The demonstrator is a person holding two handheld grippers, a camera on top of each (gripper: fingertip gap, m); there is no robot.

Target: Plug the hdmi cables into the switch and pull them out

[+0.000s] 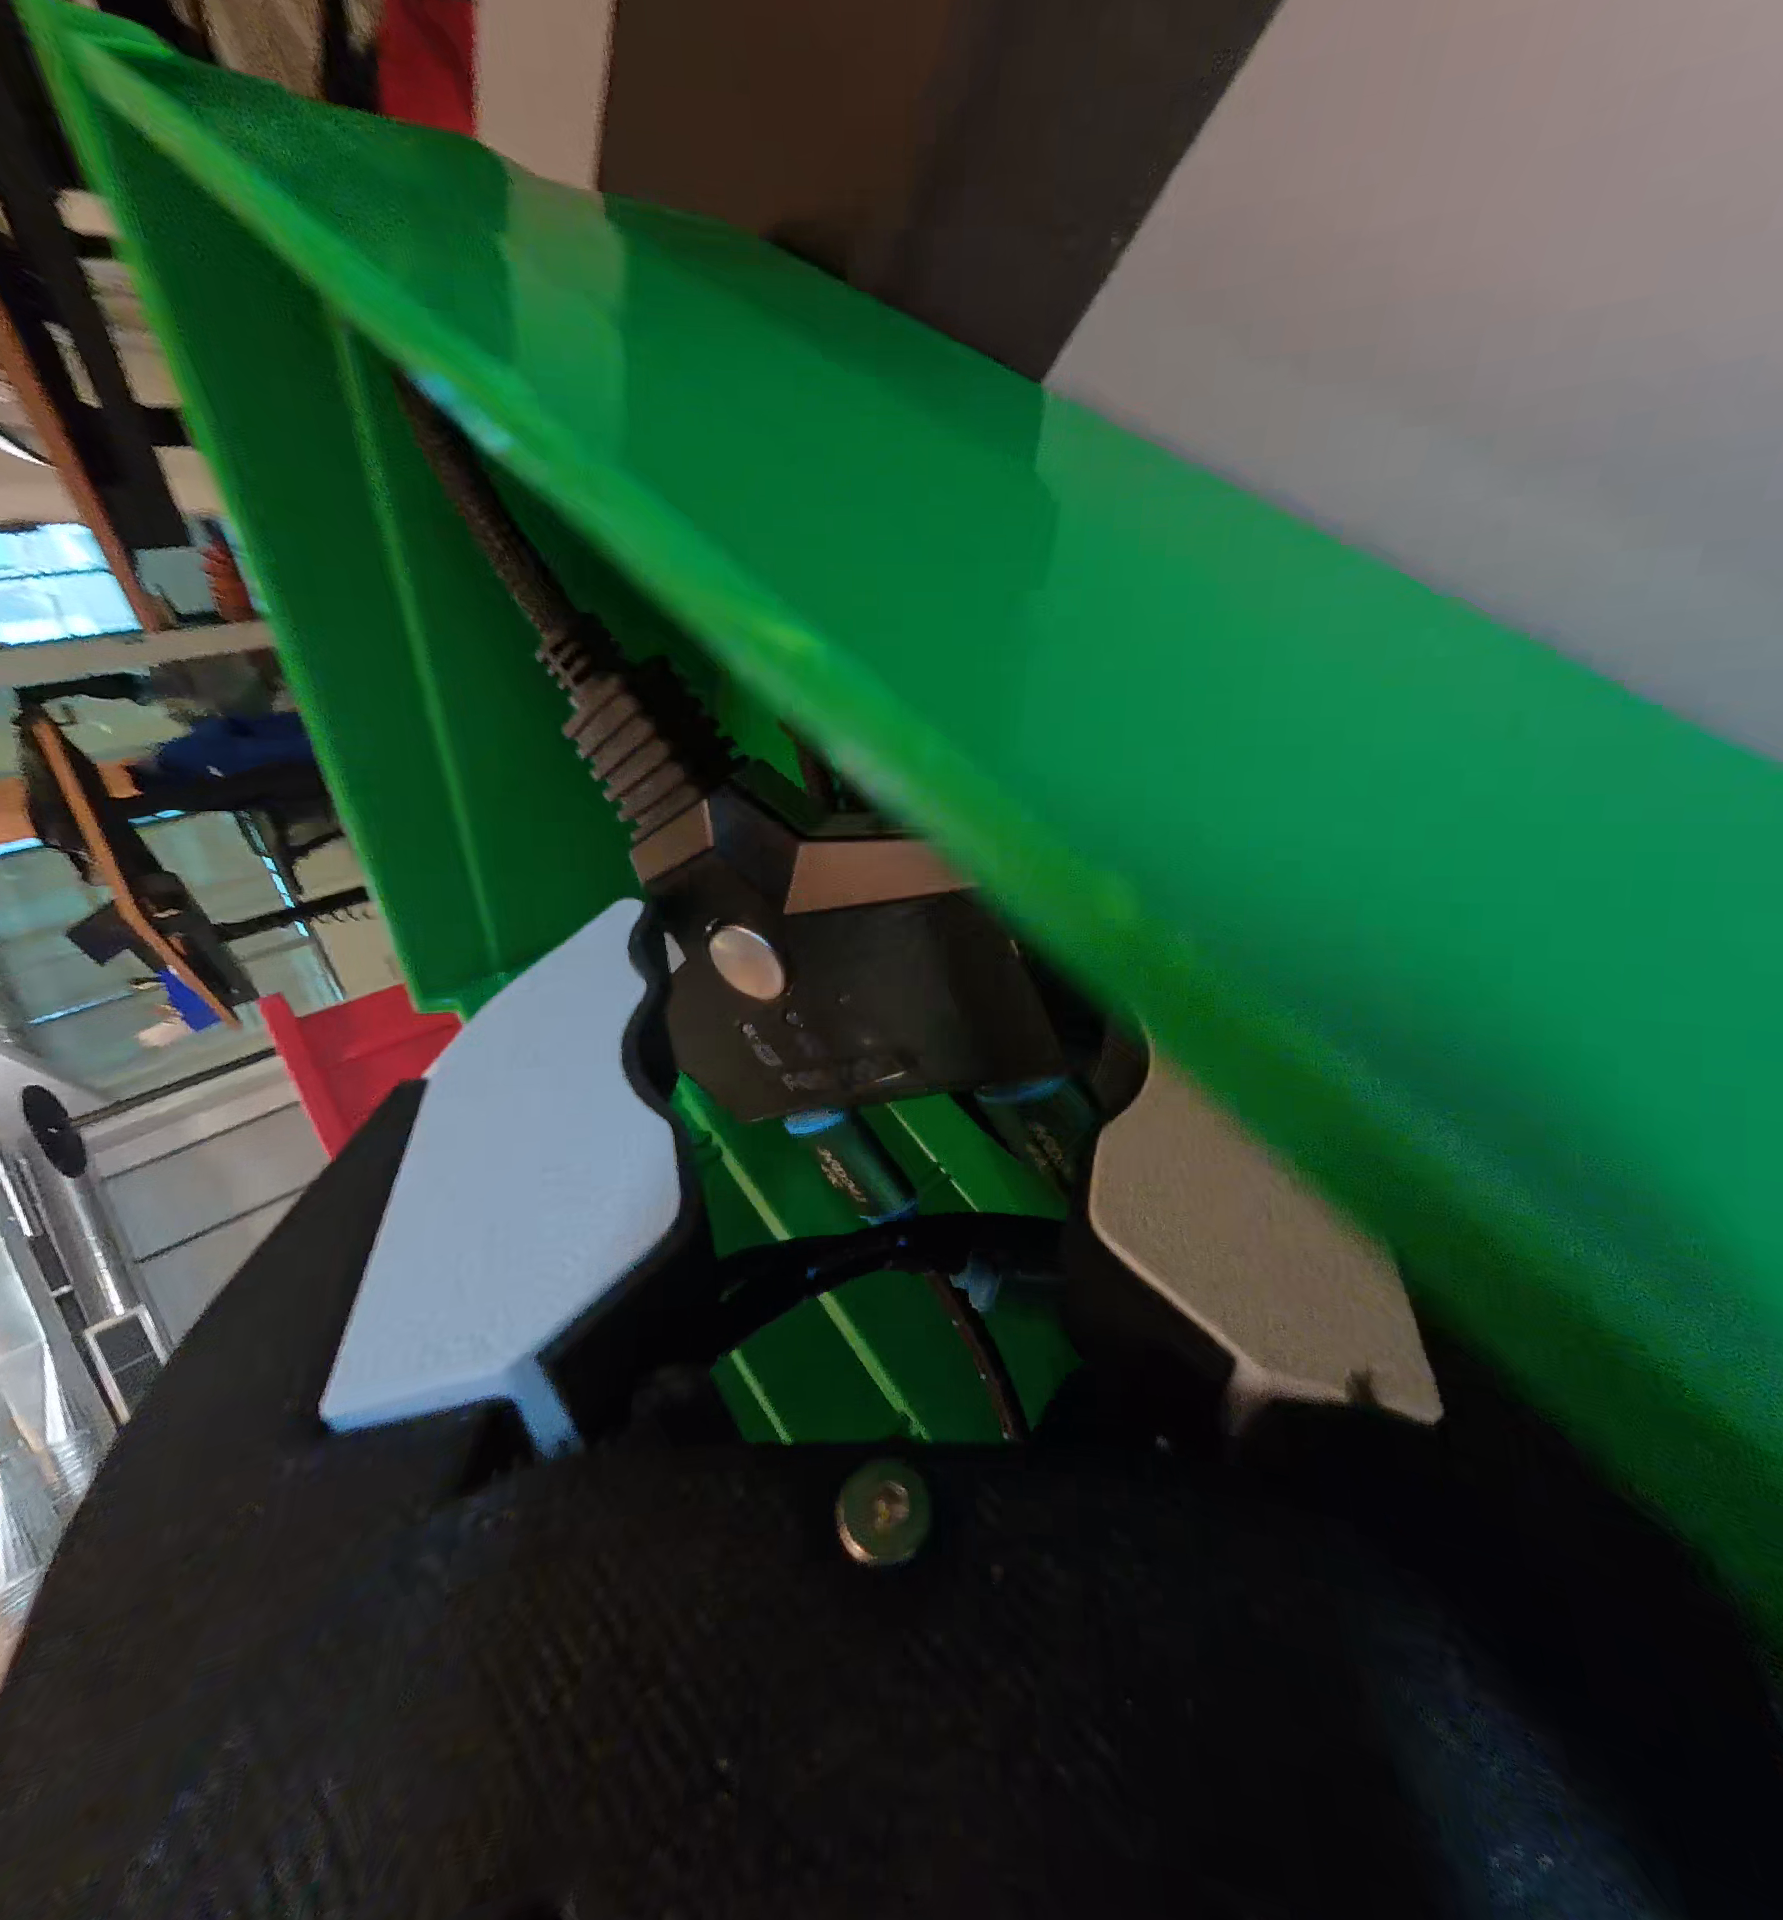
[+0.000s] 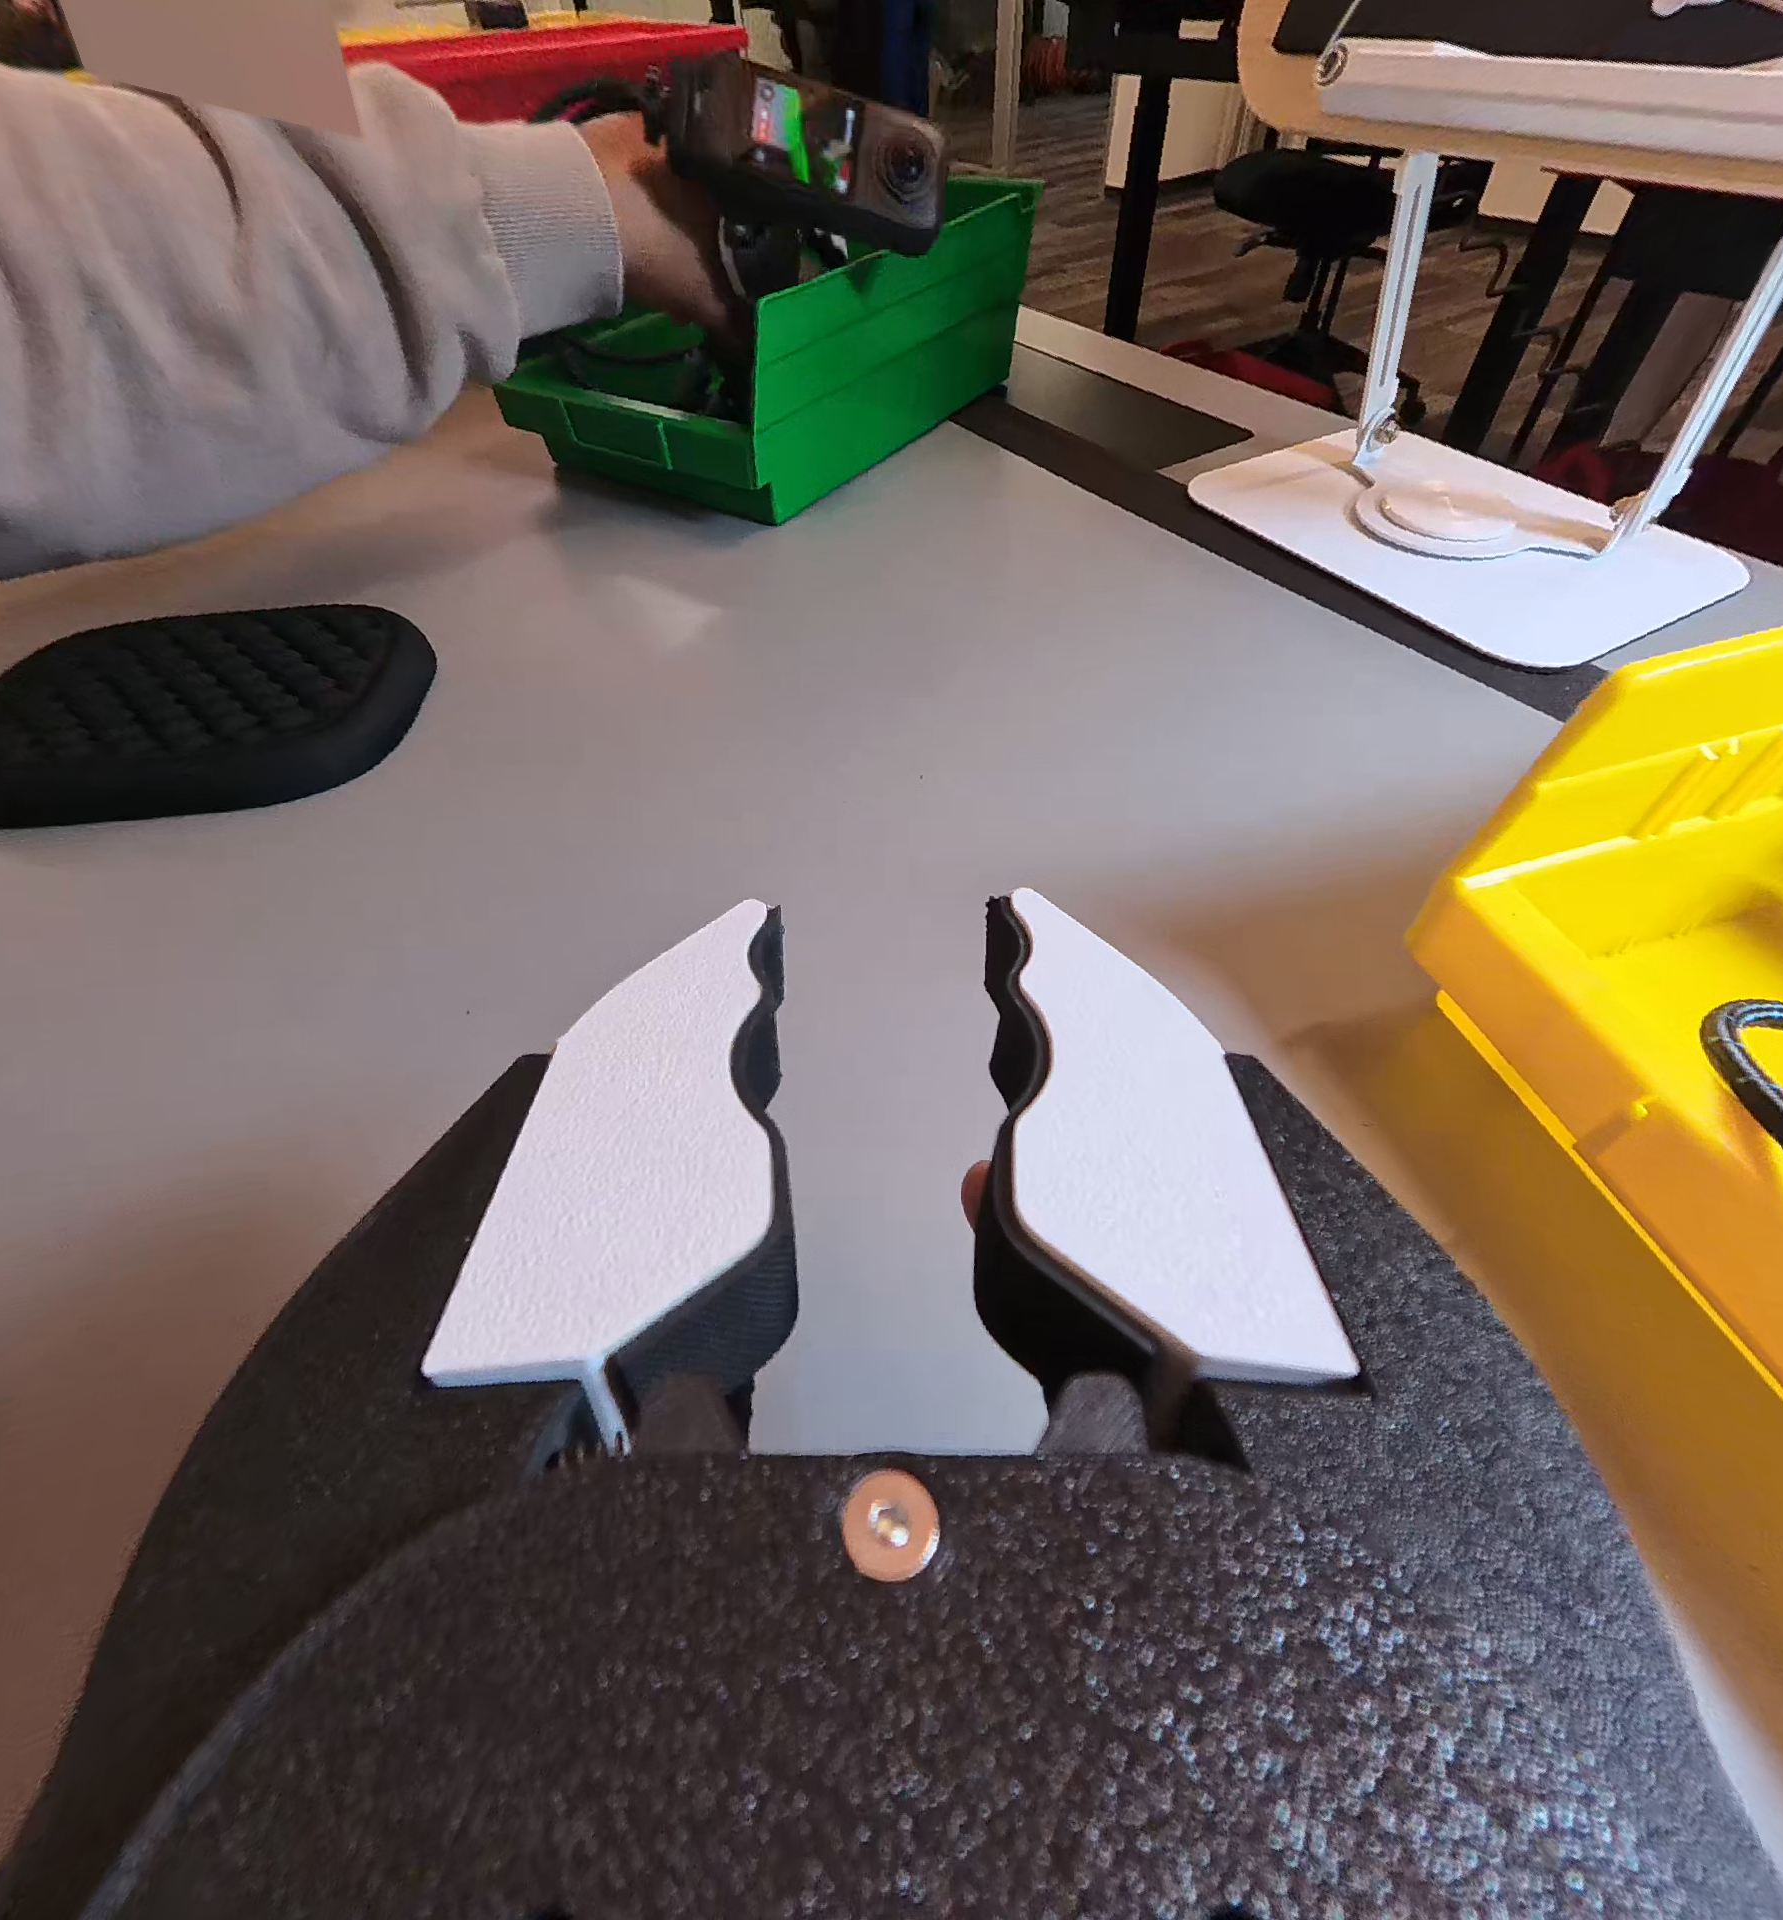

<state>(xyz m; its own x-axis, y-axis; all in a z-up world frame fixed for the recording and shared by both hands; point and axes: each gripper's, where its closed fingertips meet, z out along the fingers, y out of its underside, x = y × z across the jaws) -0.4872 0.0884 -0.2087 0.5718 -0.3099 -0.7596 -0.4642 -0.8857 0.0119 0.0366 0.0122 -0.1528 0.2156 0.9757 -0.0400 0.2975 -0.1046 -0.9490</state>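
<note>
Left tongs (image 1: 866, 1049) reach into the green bin (image 1: 1178, 727), pinching the black switch (image 1: 856, 997); two cables (image 1: 851, 1169) appear plugged in. Right tongs (image 2: 885, 914) hang spread, empty, over the counter (image 2: 762, 727). Risk: cables snagging on the bin wall, twisting the switch loose.

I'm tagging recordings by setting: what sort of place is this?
Probably an office or lab workspace: a grey table holding a green bin and yellow bin, with an office chair behind.
</note>
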